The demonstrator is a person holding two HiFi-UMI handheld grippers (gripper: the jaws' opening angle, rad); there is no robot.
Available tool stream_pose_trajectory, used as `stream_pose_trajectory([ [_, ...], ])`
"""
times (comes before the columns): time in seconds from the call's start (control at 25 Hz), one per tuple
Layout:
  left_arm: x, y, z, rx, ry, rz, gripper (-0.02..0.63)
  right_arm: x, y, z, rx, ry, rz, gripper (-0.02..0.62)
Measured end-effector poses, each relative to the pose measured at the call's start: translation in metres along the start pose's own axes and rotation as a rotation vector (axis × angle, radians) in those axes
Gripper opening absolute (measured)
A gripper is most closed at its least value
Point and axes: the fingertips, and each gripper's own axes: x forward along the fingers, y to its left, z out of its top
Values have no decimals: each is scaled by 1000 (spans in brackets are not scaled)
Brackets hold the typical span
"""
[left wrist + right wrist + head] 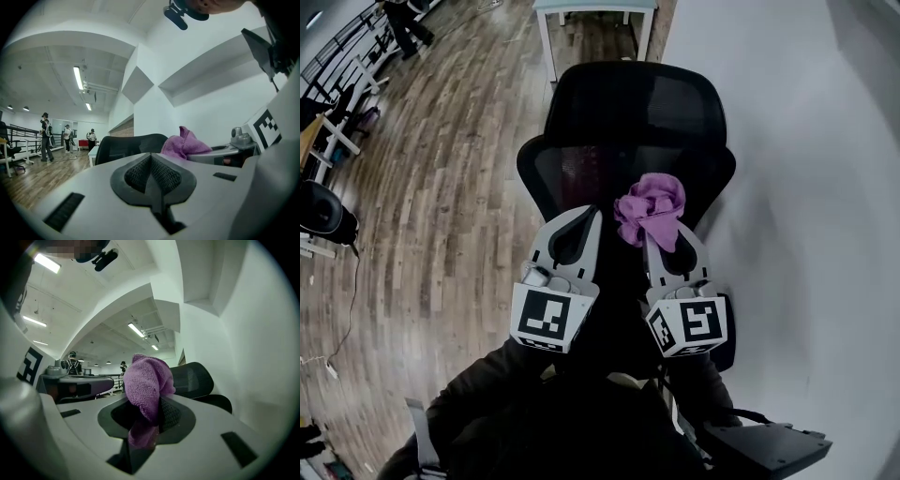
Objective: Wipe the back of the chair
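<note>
The right gripper (154,414) is clamped on a purple cloth (146,380). The cloth bunches up above the jaw tips, and a fold hangs down into the hollow between the jaws, so the tips themselves are mostly covered. The left gripper (151,161) has its jaws pressed together with nothing in them.

From the head view, both grippers point forward side by side over the black chair (637,122). The cloth lies at the upper part of the mesh back, right of centre. It may be resting on the mesh, but the bunched fabric hides where they would meet, so I cannot tell if they touch. The lower part of the back is hidden behind the grippers, their marker cubes and the person's dark sleeves. The seat is hard to make out against the dark mesh.

A white wall (806,187) stands just beside the chair on the right. A wooden floor (441,187) spreads to the left. A pale table (595,7) beyond the chair is cut off by the top edge. Far off at the top left, a person (403,23) is only partly in view.
</note>
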Motion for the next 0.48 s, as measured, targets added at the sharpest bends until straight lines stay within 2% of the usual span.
stream_pose_trajectory([
  [0.16, 17, 24, 26, -59, -42, 56, 6, 22, -5, 17, -15, -15, 26, 89],
  [0.28, 25, 42, 39, -11, -60, 85, 6, 37, -17, 43, -35, -54, 33, 89],
  [0.48, 31, 56, 58, 32, -98, 104, 6, 68, -55, 99, -90, -129, -39, 89],
])
